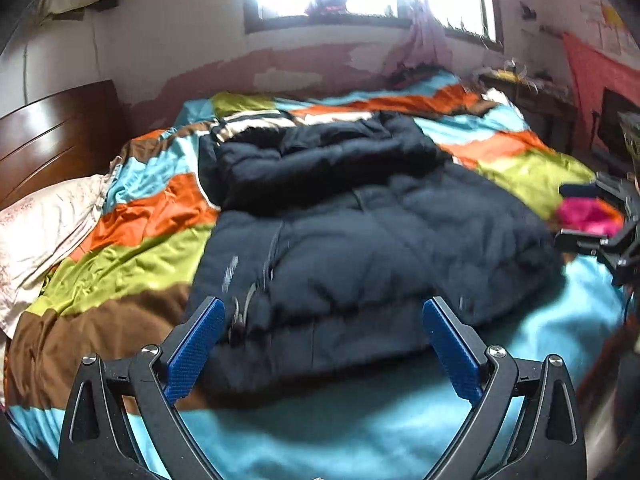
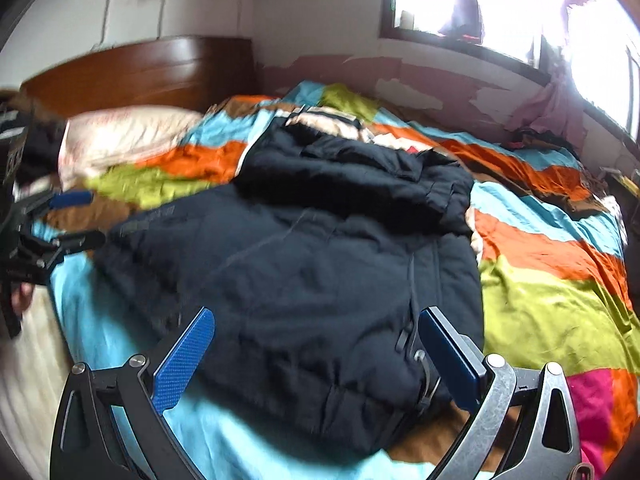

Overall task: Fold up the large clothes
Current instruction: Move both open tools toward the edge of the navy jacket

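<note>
The small pale marking (image 1: 230,273) on the dark jacket (image 1: 360,248) is too blurred to read in either view. The jacket covers the middle of the striped bedspread (image 1: 132,256), and its sleeves cannot be made out. The window (image 2: 500,4) is blown out to white, and the right gripper (image 1: 600,220) is cut off by the left wrist view's edge.
</note>
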